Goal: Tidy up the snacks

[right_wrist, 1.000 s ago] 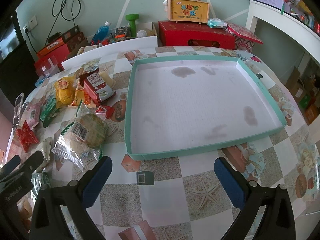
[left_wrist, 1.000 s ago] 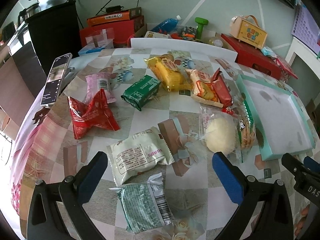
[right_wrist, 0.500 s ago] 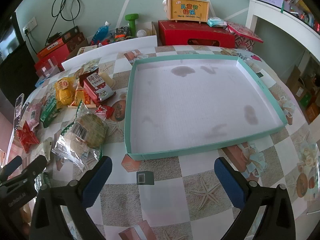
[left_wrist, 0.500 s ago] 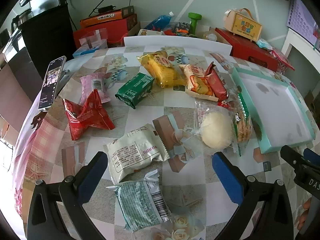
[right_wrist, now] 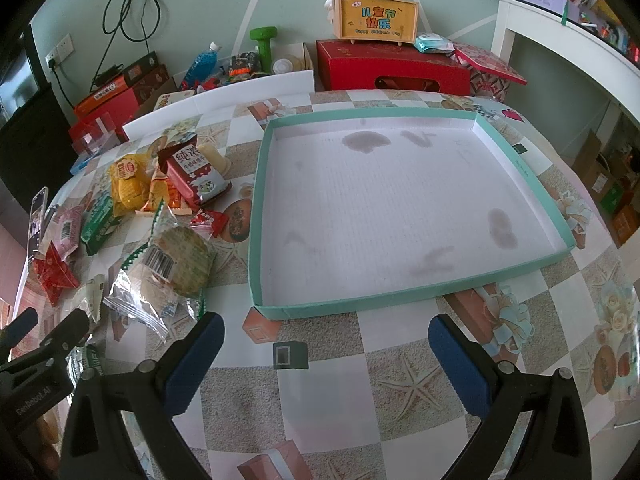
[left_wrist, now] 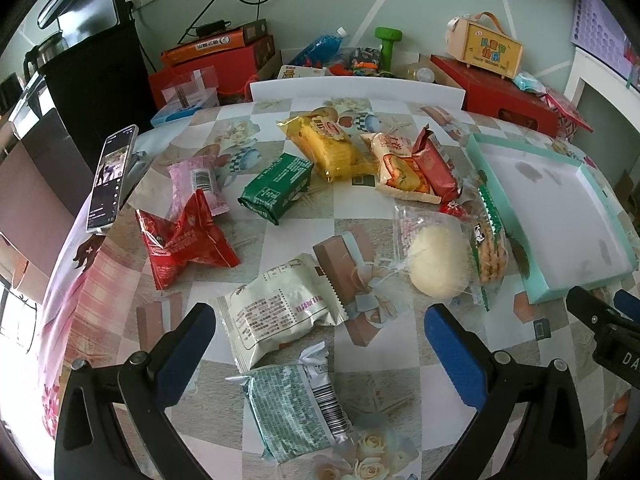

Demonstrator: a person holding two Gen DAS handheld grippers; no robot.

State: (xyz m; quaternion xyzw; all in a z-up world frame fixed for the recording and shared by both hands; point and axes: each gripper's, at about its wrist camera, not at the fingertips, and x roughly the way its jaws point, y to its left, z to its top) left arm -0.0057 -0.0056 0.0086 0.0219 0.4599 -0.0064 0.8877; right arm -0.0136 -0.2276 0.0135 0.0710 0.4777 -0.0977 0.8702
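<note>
My left tong's black body (right_wrist: 30,376) reads "GenRobot.AI". The orange handled gift box (right_wrist: 376,16) on the red carton says "儿童节快乐" and "Happy Children's Day". The red-and-white milk-biscuit packet (right_wrist: 196,176) shows "纯浓".

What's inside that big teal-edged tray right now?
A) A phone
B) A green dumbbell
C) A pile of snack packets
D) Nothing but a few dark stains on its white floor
D: the teal-edged tray shows only its white, stained floor, while the snack packets, such as the round cracker pack, all lie on the table to its left, outside its wall.
</note>
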